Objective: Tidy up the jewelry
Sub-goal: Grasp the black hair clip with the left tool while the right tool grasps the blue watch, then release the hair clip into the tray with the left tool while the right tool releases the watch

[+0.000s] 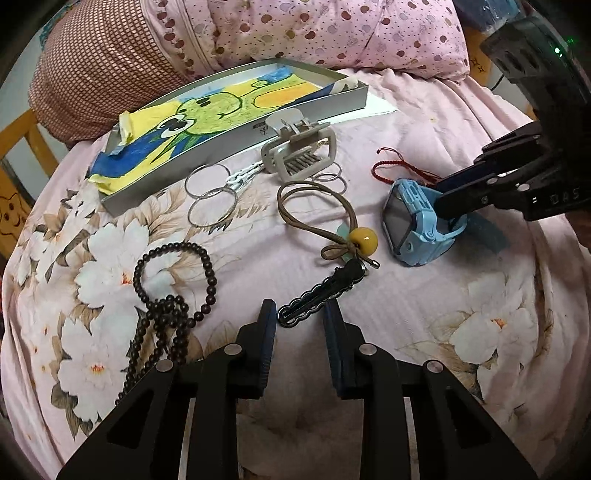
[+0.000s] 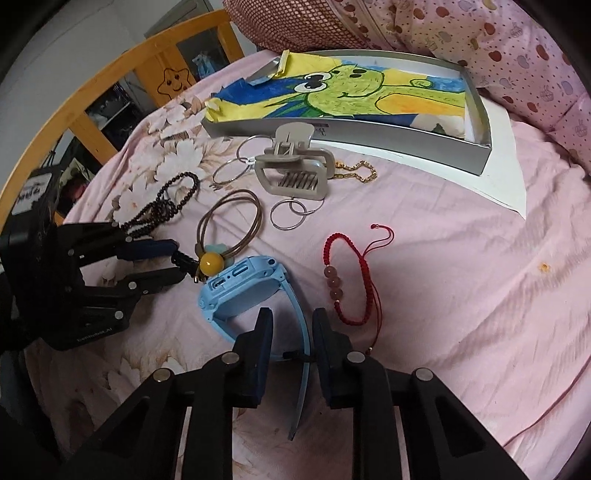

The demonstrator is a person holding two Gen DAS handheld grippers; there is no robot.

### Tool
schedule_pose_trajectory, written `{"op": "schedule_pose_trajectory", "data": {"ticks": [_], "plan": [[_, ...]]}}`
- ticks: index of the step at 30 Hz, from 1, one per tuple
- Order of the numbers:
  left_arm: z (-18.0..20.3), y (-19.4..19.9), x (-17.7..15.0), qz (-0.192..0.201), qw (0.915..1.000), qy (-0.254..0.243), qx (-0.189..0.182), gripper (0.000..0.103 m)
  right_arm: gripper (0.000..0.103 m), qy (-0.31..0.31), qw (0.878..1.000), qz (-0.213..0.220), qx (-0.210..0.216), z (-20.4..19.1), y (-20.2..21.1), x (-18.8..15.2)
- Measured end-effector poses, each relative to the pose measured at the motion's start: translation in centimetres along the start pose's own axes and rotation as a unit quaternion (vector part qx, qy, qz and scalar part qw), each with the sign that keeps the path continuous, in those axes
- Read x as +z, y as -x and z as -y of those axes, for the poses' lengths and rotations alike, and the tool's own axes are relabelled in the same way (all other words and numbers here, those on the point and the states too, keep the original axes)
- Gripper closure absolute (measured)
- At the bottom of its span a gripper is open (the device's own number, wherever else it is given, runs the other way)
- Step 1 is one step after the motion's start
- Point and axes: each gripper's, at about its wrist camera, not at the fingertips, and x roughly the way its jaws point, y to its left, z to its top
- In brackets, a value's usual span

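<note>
Jewelry lies scattered on a pink floral bedspread. A black wavy hair clip (image 1: 317,295) lies slantwise with its near end between the pads of my left gripper (image 1: 299,308), which is shut on it. The right wrist view shows that gripper (image 2: 181,260) from the side, holding the clip's end. My right gripper (image 2: 292,319) is shut on the strap of a blue watch (image 2: 240,291); the watch body rests on the bed just beyond the left finger. From the left wrist view the right gripper (image 1: 441,195) reaches into the watch (image 1: 402,221) from the right.
A grey tray (image 1: 229,147) lined with a frog drawing sits at the back. In front of it lie a beige claw clip (image 1: 299,147), metal rings (image 1: 212,206), a hair tie with a yellow bead (image 1: 362,238), dark beads (image 1: 173,288), a red bracelet (image 2: 343,284) and a gold chain (image 2: 354,171). Pillows (image 1: 332,33) lie behind.
</note>
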Motion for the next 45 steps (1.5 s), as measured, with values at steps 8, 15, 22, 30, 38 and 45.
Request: {"op": "schedule_pose_trajectory", "data": {"ticks": [8,15,22,30,38,45], "plan": [[0.6,1.8,-0.2,0.032,0.9983,-0.048,-0.012,0.043,0.081,-0.014,1.000,0.004,0.001,0.2,-0.2,-0.4],[1.0,-0.6,0.4,0.004,0.9962,-0.085,-0.019,0.051,0.081,-0.014,1.000,-0.003,0.000,0.3,-0.6,-0.3],[1.9,-0.9,0.4,-0.013,0.9963,-0.083,-0.019,0.090,0.086,-0.019,1.000,0.001,-0.002,0.2,-0.5,-0.3],[2.2,1.4,-0.5,-0.027,0.9995,-0.013,-0.012,0.092,0.098,-0.047,0.998,0.035,0.004,-0.8,1.0,-1.0],[0.1,5.3,1.2,0.007,0.9969,0.076,-0.018,0.092,0.098,-0.057,0.995,0.086,-0.003,-2.0,4.0,-0.8],[-2.1,7.0,3.3,0.024,0.9924,0.121,-0.003,0.092,0.099,-0.054,0.989,0.136,-0.006,-2.5,6.6,1.6]]}}
